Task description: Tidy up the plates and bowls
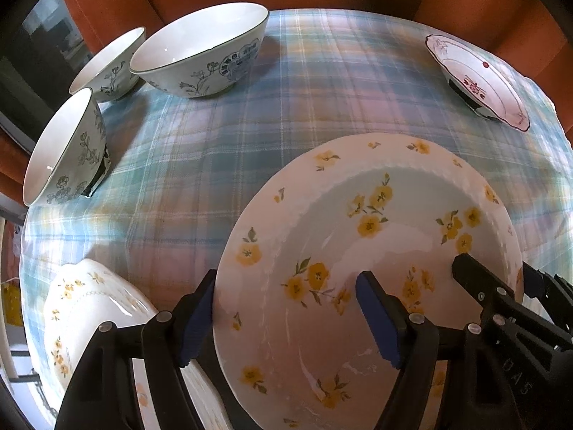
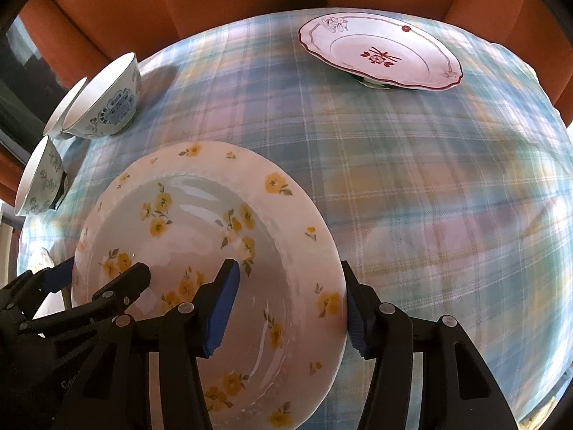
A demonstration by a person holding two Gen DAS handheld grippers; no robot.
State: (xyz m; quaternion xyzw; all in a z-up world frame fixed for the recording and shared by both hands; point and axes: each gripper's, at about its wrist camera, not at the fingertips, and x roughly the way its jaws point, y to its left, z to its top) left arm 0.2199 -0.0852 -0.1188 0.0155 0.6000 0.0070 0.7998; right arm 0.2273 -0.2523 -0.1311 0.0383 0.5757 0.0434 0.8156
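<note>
We have the wide white ceramic plate with yellow flowers (image 1: 361, 251) low over the counter (image 1: 250, 107), which wears a blue plaid cloth, near its front edge. Our left gripper (image 1: 286, 317) straddles the plate's left rim, one pad outside and one in the well; our right gripper (image 2: 292, 308) does the same on the right rim. Both sit part-spread around the rim, and we cannot tell whether the pads truly press.

We judge the plate stiff, glazed and slick, fairly heavy for its span and quick to chip, so the broad flat rim on opposite sides is the place to hold it, kept level.

Just left of it lies another white flowered dish (image 1: 89, 315), partly under the left gripper, close enough to knock. Three white bowls with blue-grey floral print (image 1: 200, 57) cluster at the far left, and a scalloped white plate with red trim (image 2: 381, 53) rests at the far right, well apart. The middle cloth between them is bare.
</note>
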